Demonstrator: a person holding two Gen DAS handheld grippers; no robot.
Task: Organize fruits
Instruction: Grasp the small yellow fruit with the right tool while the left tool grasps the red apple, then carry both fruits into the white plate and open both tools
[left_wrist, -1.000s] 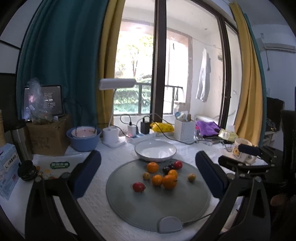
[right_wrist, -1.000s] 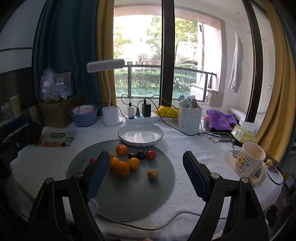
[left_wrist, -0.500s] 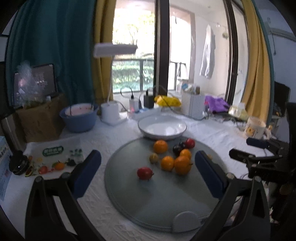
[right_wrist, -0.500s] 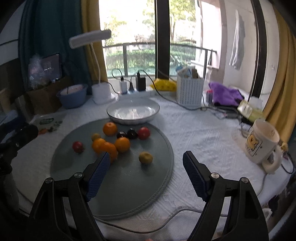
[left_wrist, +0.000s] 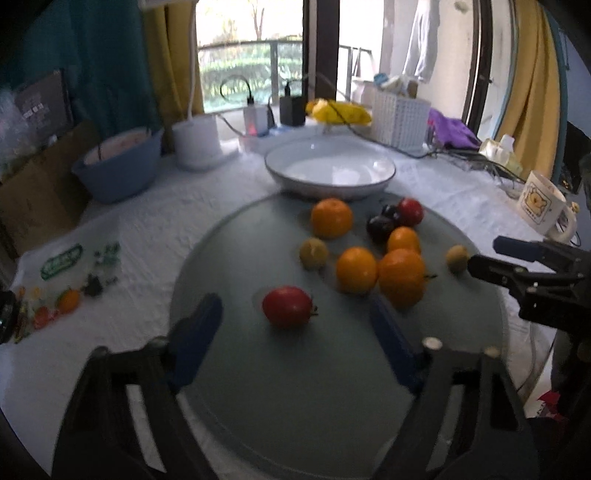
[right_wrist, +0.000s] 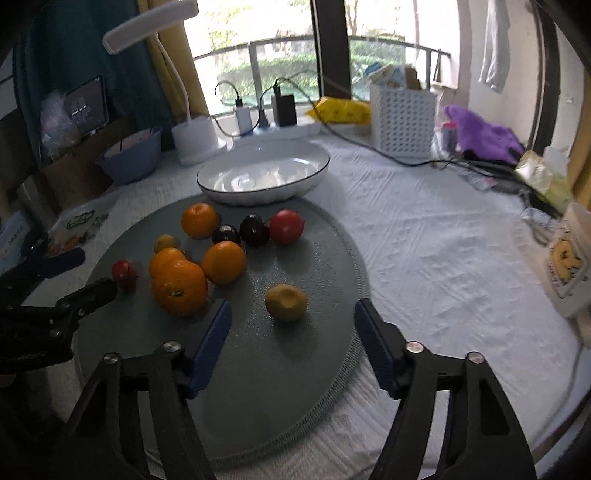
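Several fruits lie on a round grey mat (left_wrist: 229, 258) (right_wrist: 317, 369): oranges (left_wrist: 400, 277) (right_wrist: 180, 287), red fruits (left_wrist: 287, 305) (right_wrist: 286, 226), dark plums (right_wrist: 254, 229) and small yellow fruits (right_wrist: 286, 302) (left_wrist: 313, 253). An empty white bowl (left_wrist: 330, 170) (right_wrist: 263, 176) stands just behind the mat. My left gripper (left_wrist: 297, 330) is open, its fingers flanking the near red fruit from just short of it. My right gripper (right_wrist: 291, 330) is open, just short of the yellow fruit. Each gripper shows at the edge of the other's view.
A blue basin (left_wrist: 118, 166), a white lamp base (right_wrist: 195, 142), a power strip with chargers (left_wrist: 271, 118), a white basket (right_wrist: 400, 122) and purple cloth (right_wrist: 480, 133) line the back. A mug (left_wrist: 543, 205) stands at the right. A printed bag (left_wrist: 66, 258) lies left.
Both grippers have moved forward and down toward the mat; the fruits now look much larger. The left gripper has closed in on the red fruit, the right on the yellow one.
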